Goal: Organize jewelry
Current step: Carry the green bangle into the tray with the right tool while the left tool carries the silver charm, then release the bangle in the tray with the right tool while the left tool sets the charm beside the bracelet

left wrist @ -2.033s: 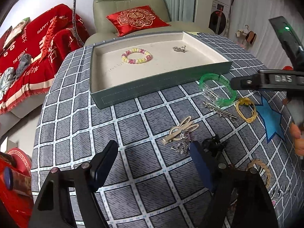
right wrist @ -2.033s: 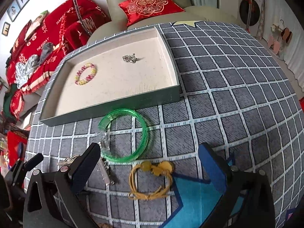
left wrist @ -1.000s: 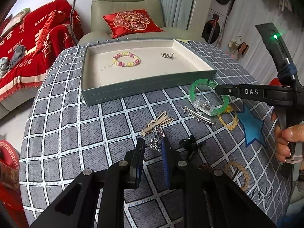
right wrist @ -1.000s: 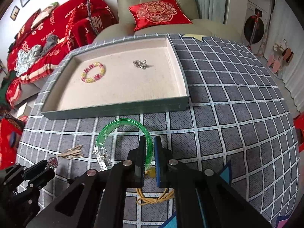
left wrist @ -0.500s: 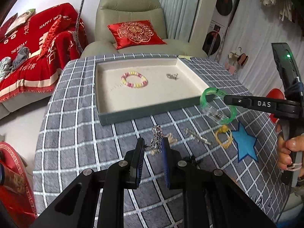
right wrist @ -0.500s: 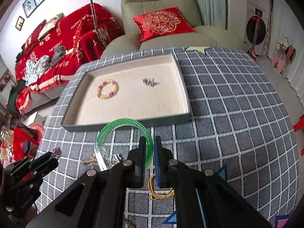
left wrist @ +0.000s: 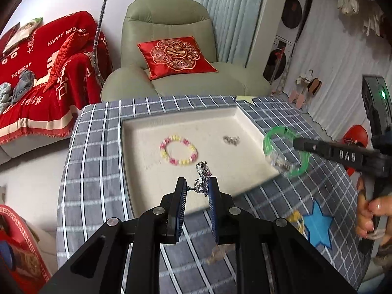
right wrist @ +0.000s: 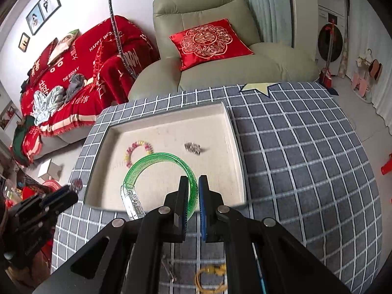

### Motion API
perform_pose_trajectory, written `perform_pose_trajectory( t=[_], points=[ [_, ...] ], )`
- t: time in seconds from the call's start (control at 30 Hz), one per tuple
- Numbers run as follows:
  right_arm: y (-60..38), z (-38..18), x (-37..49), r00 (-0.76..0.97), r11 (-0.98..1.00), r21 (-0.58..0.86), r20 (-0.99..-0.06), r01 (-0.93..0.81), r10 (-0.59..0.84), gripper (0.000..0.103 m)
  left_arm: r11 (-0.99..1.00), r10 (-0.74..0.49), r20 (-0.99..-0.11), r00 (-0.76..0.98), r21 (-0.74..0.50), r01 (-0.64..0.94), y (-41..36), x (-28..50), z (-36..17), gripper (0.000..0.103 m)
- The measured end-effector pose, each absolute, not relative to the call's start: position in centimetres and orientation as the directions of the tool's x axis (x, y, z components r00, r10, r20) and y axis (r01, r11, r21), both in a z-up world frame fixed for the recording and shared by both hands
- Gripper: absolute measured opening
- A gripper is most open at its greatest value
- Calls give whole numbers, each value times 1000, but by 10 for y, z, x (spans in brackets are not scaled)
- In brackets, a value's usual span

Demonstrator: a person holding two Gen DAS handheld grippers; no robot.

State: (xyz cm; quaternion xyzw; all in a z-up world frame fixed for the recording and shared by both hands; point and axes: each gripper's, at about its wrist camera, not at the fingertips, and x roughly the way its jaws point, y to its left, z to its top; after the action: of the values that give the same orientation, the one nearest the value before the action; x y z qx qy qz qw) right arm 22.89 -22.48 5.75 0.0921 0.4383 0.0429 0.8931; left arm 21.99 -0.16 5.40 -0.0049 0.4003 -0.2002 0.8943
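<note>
Beyond my working area I see a sage-green armchair with a red embroidered cushion propped on its seat. To its left sits a sofa under a red throw printed with white lettering — some crumpled grey and pale clothes lie on it. Framed pictures hang on the wall above. On the right, a front-loading washing machine stands past pale vertical curtains. The table wears a grey checked cloth — a blue star patch on it.

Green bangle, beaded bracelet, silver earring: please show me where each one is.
green bangle [right wrist: 156, 158], right wrist view, top arc.
beaded bracelet [left wrist: 178, 162], left wrist view, lower beads.
silver earring [left wrist: 202, 169], left wrist view, upper part.
</note>
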Motion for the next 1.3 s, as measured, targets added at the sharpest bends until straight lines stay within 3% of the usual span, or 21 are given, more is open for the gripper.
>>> perform_pose_trajectory(
  t=[0.6,1.3],
  points=[
    [-242,-7,327,553,945,304,-811,118,192,9,963,-243,-779,578,-123,240,-17,343,3,34],
    [-236,-37,343,517,963,235,-846,133,135,9,975,-200,-827,525,-114,191,-24,362,-32,34]
  ],
)
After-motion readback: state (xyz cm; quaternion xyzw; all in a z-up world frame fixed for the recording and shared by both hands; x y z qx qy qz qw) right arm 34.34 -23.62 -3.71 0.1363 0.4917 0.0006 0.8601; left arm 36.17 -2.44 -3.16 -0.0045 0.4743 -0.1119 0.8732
